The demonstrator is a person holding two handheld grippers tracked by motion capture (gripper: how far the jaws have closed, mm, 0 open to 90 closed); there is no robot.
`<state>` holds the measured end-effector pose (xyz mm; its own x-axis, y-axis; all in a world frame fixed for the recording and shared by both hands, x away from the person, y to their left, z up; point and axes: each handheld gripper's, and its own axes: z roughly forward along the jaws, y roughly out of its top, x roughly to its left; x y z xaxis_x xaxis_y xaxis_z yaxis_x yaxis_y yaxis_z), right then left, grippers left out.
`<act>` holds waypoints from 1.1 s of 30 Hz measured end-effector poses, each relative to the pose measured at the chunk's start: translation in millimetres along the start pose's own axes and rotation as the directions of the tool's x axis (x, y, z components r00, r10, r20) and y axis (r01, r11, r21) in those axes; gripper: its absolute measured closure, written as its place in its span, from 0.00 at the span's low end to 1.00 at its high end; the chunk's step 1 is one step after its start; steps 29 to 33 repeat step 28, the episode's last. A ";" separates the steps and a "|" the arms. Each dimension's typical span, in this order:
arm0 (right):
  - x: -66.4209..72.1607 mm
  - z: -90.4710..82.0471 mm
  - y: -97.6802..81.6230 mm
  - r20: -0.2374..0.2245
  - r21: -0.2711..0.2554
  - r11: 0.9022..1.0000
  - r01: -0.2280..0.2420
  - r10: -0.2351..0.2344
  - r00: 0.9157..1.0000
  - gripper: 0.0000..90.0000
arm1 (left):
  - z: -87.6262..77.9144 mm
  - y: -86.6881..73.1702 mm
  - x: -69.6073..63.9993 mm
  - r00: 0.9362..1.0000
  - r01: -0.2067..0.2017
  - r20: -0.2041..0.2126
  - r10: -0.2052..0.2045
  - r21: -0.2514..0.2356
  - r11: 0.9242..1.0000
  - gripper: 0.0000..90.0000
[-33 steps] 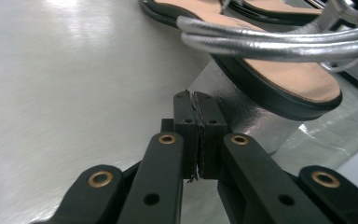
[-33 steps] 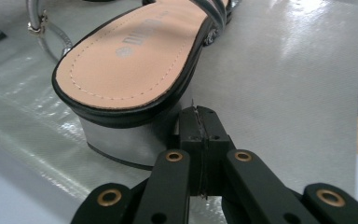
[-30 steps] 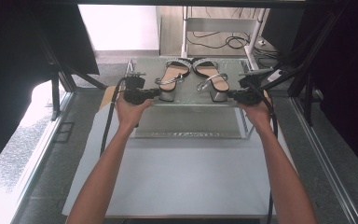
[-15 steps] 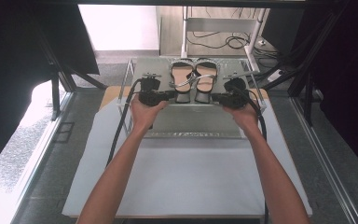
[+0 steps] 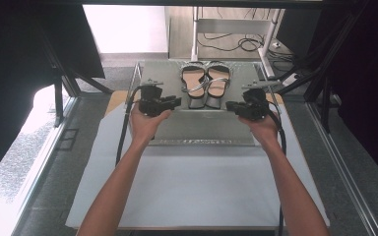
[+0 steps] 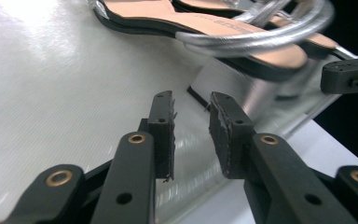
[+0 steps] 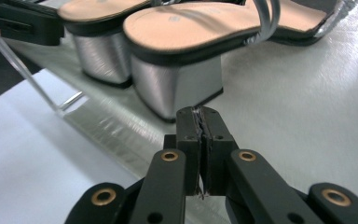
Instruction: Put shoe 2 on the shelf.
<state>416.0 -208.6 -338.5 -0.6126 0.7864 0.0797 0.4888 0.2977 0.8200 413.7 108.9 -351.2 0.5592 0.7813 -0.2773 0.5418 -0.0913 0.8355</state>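
White sheeting covers the desk [image 5: 197, 187], and on it lies a shiny silver rectangular board [image 5: 202, 129] carrying a pair of silver-strapped, tan-soled block-heel sandals [image 5: 205, 84] at its far middle, set side by side and touching. Their long axes run away from the person, toes toward the far edge and silver heels toward the near edge. The left claw [image 5: 176, 102] hovers just left of the heels, its jaws a little apart and holding nothing; the right claw [image 5: 230, 104] sits just right of them with jaws pressed together, empty as far as the close view shows. Judging by this, the pairing of the shoes looks done and the hands seem to be at the checking or releasing stage. Any next move would call for straightening the pair with light nudges at the heels, or drawing both claws clear without bumping them.
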 end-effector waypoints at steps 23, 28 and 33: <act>11.8 -60.1 -120.9 -0.099 -0.073 0.997 0.005 -0.012 0.995 0.67 | -73.1 -105.4 -8.4 0.989 -0.072 0.137 0.063 0.061 0.996 0.56; 12.0 -66.8 -123.0 -0.063 -0.094 0.995 -0.014 0.008 0.998 0.52 | -74.9 -110.9 -8.0 0.988 -0.078 0.141 0.068 0.070 0.994 0.46; 12.0 -66.8 -123.0 -0.063 -0.094 0.995 -0.014 0.008 0.998 0.52 | -74.9 -110.9 -8.0 0.988 -0.078 0.141 0.068 0.070 0.994 0.46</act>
